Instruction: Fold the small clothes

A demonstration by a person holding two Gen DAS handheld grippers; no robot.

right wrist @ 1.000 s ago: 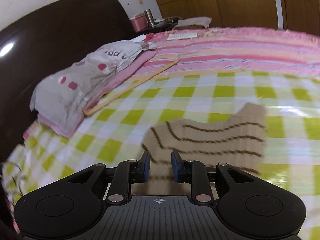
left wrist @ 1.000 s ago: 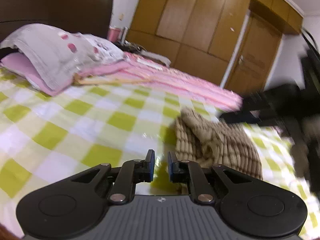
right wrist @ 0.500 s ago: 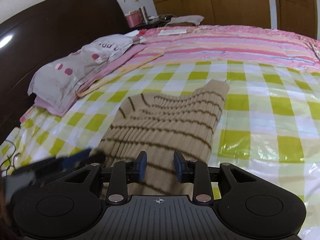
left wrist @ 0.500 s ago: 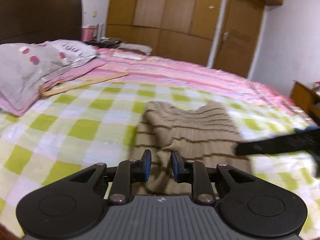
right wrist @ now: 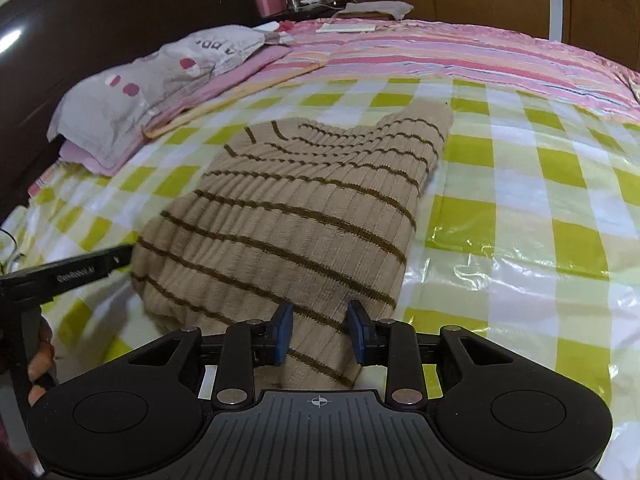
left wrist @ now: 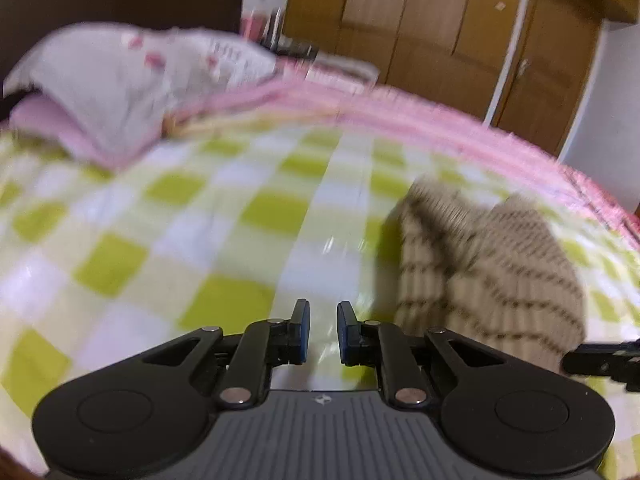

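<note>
A beige knitted garment with thin brown stripes lies folded lengthwise on the green-checked sheet. My right gripper hovers at the garment's near end with its jaws wide apart. The cloth runs between the pads without being pinched. In the blurred left wrist view the garment lies right of my left gripper. Its jaws are closing, a narrow gap remains, and only bare sheet shows between them. The left gripper's finger reaches the garment's left edge. The right gripper's tip shows at the right border.
A grey spotted pillow on pink bedding lies at the far left by the dark headboard. A pink striped blanket crosses the back of the bed. Wooden wardrobe doors stand behind. A hand holds the left gripper.
The left gripper swung left off the garment, which now sits to the right of its fingers. The right gripper came down over the garment's near end and its jaws widened.
</note>
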